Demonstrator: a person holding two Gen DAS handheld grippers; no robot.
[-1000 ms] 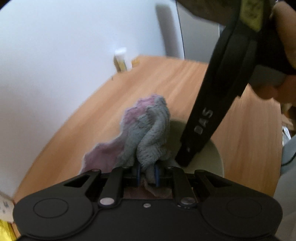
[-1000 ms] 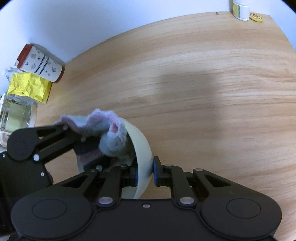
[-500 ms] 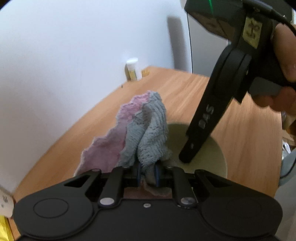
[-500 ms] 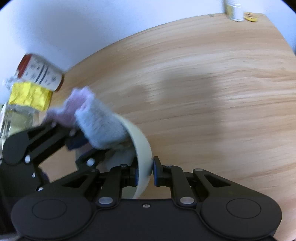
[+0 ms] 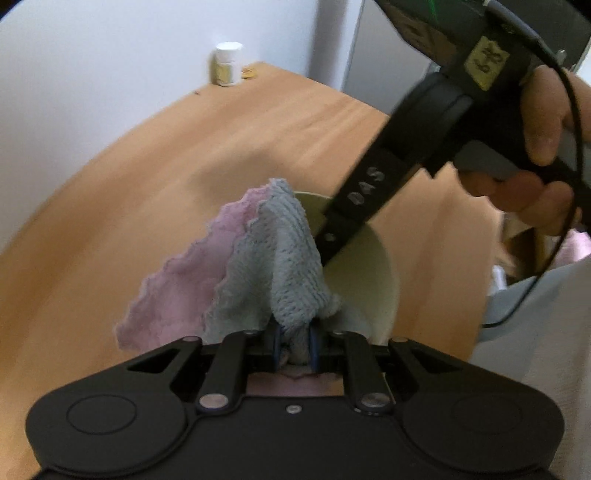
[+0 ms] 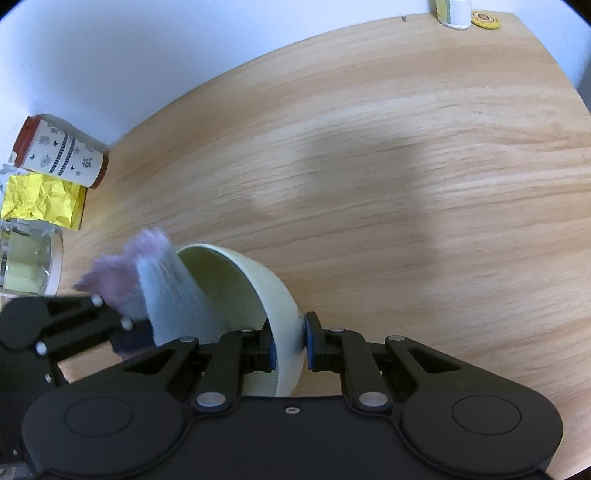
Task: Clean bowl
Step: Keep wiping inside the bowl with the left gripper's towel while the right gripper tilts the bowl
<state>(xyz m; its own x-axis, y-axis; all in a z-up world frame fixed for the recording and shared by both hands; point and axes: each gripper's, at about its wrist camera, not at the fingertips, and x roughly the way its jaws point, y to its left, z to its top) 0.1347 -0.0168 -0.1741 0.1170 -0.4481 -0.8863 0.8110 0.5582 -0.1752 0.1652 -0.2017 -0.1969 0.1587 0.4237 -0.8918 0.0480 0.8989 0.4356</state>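
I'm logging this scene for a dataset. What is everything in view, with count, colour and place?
bowl: one, cream, tilted, rim clamped in the right tongs
cloth: one, pink and grey, pinched in the left tongs, at the bowl's mouth
table: one, light wood
patterned cup: one, white with red ends, lying far left
yellow packet: one, beside the cup
clear jar: one, left edge
white bottle: one, far corner
yellow disc: one, beside the bottle
left tongs: black, shut
right tongs: black, shut
hand: one, holding the right tongs
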